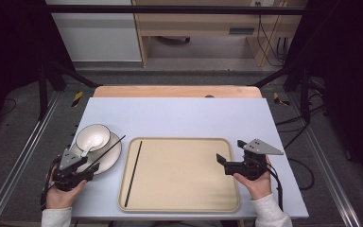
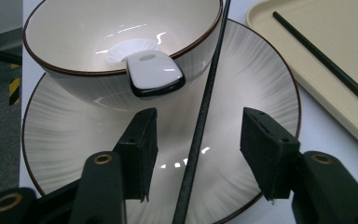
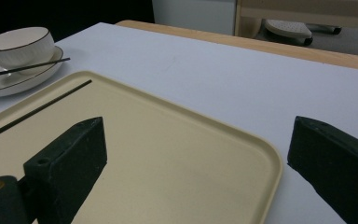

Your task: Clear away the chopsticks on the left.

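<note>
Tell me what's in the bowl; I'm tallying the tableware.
A white spoon sits in the bowl, its handle end over the near rim. The bowl stands on a plate. The near wall hides part of the bowl's floor, so anything small there can't be seen.

Even, fairly bright light falls from above on the pale desk (image 1: 179, 113) in the high view, while the surroundings at both sides sink into near-black and the shadows under the tray (image 1: 179, 175) stay soft and faint. In the left gripper view, white streaks of glare sit inside the bowl (image 2: 121, 37) and small highlights dot the plate (image 2: 261, 93), with the near black jaws slightly soft. The right gripper view is dimmer and a little hazy, its close jaws blurred and the far background out of focus.
</note>
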Available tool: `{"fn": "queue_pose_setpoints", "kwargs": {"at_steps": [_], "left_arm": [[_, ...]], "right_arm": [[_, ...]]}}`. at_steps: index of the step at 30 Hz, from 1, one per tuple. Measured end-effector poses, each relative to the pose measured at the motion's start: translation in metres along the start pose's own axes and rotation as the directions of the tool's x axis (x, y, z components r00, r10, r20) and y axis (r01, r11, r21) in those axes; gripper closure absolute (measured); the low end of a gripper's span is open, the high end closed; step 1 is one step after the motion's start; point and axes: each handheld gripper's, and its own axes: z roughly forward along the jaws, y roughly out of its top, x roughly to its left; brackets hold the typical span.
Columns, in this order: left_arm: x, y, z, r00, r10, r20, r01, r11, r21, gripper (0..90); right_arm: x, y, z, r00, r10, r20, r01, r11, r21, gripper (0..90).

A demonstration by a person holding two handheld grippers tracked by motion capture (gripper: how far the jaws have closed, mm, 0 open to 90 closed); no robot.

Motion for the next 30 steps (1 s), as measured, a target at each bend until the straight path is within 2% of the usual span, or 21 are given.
{"fn": "queue_pose_setpoints", "kwargs": {"at_steps": [10, 14, 16, 17, 27, 30], "left_arm": [[0.003, 0.000, 0.008, 0.9999, 0.013, -0.004, -0.013, 0.9987, 0.048, 64.2], [0.004, 0.000, 0.010, 0.9999, 0.010, 0.003, -0.010, 0.9980, 0.063, 68.4], [0.003, -0.001, 0.011, 0.9999, 0.005, 0.011, -0.005, 0.9981, 0.061, 73.8], [0.002, -0.001, 0.011, 0.9997, 0.015, 0.017, -0.016, 0.9975, 0.068, 75.4], [-0.002, 0.000, 0.010, 0.9985, 0.027, 0.048, -0.030, 0.9972, 0.069, 84.4], [-0.005, 0.002, 0.009, 0.9986, 0.033, 0.042, -0.035, 0.9974, 0.064, 85.2]], "right_arm": [[0.000, 0.000, 0.001, 1.0000, -0.006, 0.003, 0.006, 1.000, 0.003, 4.7], [0.000, 0.000, 0.001, 1.0000, -0.006, 0.006, 0.006, 1.000, 0.003, 4.7], [0.001, 0.000, 0.001, 1.0000, -0.007, 0.005, 0.007, 1.000, 0.006, 4.7], [0.001, -0.001, 0.002, 1.0000, -0.008, 0.005, 0.008, 1.000, 0.008, 4.7], [0.001, -0.001, 0.002, 0.9999, -0.006, 0.008, 0.006, 1.000, 0.010, 4.7], [0.001, -0.001, 0.002, 1.0000, -0.005, 0.007, 0.005, 1.000, 0.012, 4.7]]}}
